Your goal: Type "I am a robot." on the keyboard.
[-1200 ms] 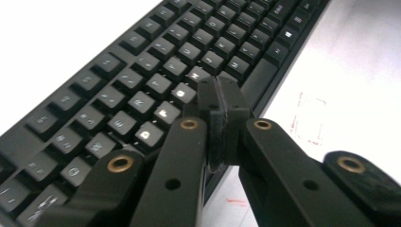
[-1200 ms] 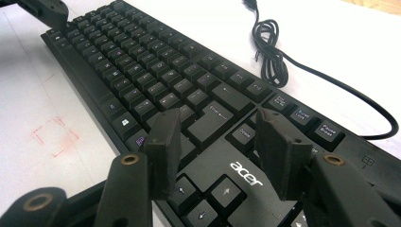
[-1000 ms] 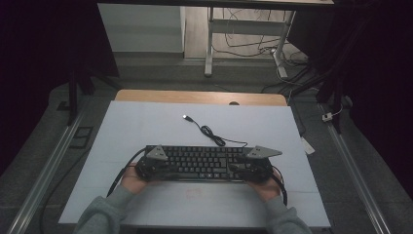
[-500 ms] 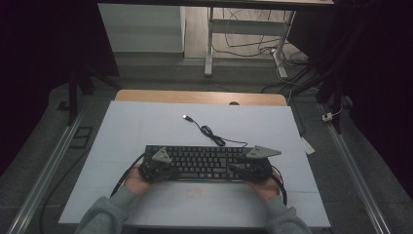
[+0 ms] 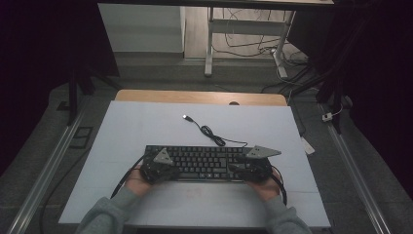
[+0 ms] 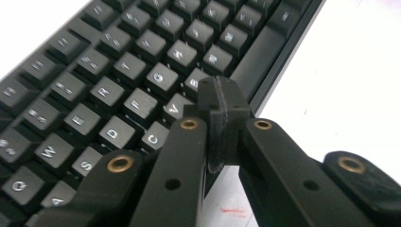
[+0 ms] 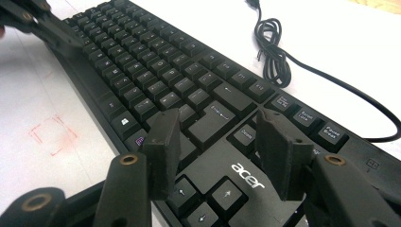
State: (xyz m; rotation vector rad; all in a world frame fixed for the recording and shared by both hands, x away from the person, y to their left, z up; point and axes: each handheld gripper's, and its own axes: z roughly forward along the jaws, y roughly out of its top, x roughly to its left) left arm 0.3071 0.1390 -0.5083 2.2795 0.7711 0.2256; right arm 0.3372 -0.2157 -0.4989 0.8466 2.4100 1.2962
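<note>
Scene: a person seated at a white-covered table (image 5: 146,122) works a black full-size Acer keyboard (image 5: 204,161) with a hand-held gripper in each hand.
Keyboard: it lies flat near the person's edge of the table, long side facing them; its black USB cable (image 5: 207,130) trails away in a loose coil toward the far side, plug free on the surface.
Left gripper (image 6: 218,97): jaws pressed together with nothing between them, forming one blunt tip poised over the letter keys near V and B, close above the bottom row; whether it touches a key cannot be told.
Right gripper (image 7: 217,142): jaws apart, hanging above the gap between the Enter key and the Delete block, over the Acer logo, gripping nothing.
Step in hand: pressing keys with the closed left tip, by the look of it, while the right hovers in reserve.
Doing it well: come down straight on one keycap's centre so the tip does not straddle two neighbours, press lightly, lift clear before moving sideways; bring the right jaws together first if that side is to type too.
Risk: a slanted push could slide the keyboard across the smooth cover.
</note>
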